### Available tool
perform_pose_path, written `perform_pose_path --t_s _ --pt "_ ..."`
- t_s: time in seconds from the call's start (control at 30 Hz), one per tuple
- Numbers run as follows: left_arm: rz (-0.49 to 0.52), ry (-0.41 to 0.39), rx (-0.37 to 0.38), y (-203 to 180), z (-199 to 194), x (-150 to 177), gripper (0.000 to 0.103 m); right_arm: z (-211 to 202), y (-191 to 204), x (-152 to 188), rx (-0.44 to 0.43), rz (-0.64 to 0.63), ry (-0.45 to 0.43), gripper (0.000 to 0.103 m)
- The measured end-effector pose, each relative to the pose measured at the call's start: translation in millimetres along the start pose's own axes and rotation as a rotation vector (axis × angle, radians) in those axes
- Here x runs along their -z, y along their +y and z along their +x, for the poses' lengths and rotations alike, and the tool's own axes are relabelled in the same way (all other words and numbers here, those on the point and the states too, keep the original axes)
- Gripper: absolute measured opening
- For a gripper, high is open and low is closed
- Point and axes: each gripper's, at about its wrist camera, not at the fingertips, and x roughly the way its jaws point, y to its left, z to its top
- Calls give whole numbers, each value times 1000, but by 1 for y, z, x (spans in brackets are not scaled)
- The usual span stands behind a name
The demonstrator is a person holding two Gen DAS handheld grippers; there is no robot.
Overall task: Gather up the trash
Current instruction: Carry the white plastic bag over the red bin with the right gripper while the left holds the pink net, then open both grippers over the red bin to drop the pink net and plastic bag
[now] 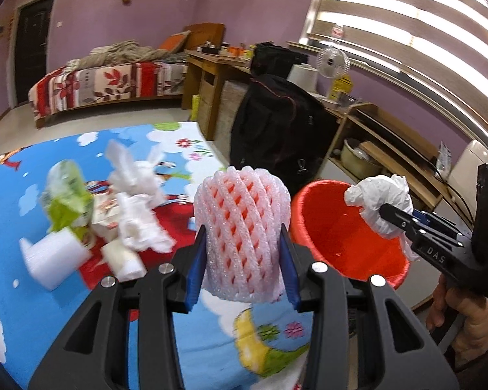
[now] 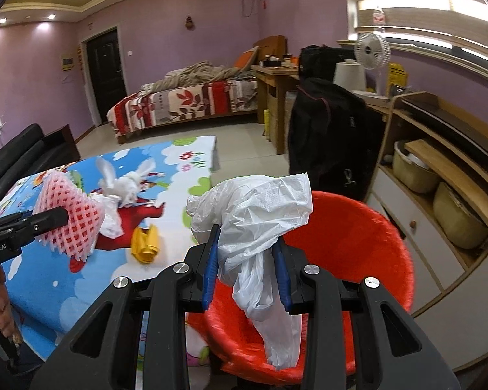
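The left gripper (image 1: 244, 247) has its blue pads (image 1: 196, 269) pressed against both sides of a pink foam fruit net (image 1: 242, 230), which stands upright between them, lifted above the cartoon-print mat (image 1: 48, 325). The right gripper (image 2: 247, 260) is clamped on a crumpled white plastic bag (image 2: 260, 214), bunched above the fingers with a tail hanging down between them, over the red bin (image 2: 358, 237). The bin stands at the mat's edge; its visible inside looks bare red. On the mat lie more scraps: white wrappers (image 1: 136, 224), a green packet (image 1: 66, 195), a white foam piece (image 1: 52, 260) and a yellow wrapper (image 2: 145, 242)
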Motion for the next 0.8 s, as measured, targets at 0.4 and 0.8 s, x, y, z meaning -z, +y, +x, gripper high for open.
perform_pose_path --t_s 0.4,0.8 --pt "100 45 105 -68 45 -22 41 -6 -43 5 86 48 -4 31" --pt "140 94 217 -108 80 -30 47 -9 -77 6 138 103 -13 32"
